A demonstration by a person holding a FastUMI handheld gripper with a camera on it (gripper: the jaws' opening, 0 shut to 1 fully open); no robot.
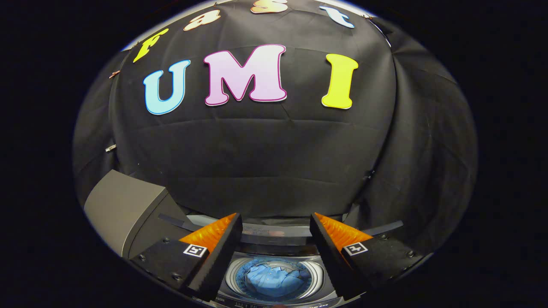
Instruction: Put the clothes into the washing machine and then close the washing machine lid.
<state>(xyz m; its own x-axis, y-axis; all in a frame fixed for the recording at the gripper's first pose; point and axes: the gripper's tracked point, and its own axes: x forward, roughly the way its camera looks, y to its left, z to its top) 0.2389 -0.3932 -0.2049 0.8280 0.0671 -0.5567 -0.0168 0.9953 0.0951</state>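
The gripper point(276, 222) hung above the washing machine point(274, 239) and looked down and forward along its two fingers. The jaws were wide apart, and nothing was between them to hold. Each finger had a small square black-and-white marker point(195, 250) on its top.

Below the gap between the fingers, the round tub point(315, 268) of the washing machine showed. Its opening was uncovered, so you could see right down into it. The clothes point(274, 278) were already inside the tub. They were blue and lay in a crumpled heap at the bottom. The heap sat low down in the tub, well under the fingers, and no finger touched it.

Just past the tub, near the finger tips, ran the back part of the machine's top, a shiny curved strip point(274, 234). I could not tell what was on the strip, since it was small and blurry.

The washing machine lid point(124, 209) was a big grey slab. It stood tilted up off to the left of the left finger, beside the tub and not over it. So the lid was still open.

Behind the machine hung the booth's wall point(265, 162), made of dark cloth with soft folds in it. It went all the way across behind the fingers and the machine.
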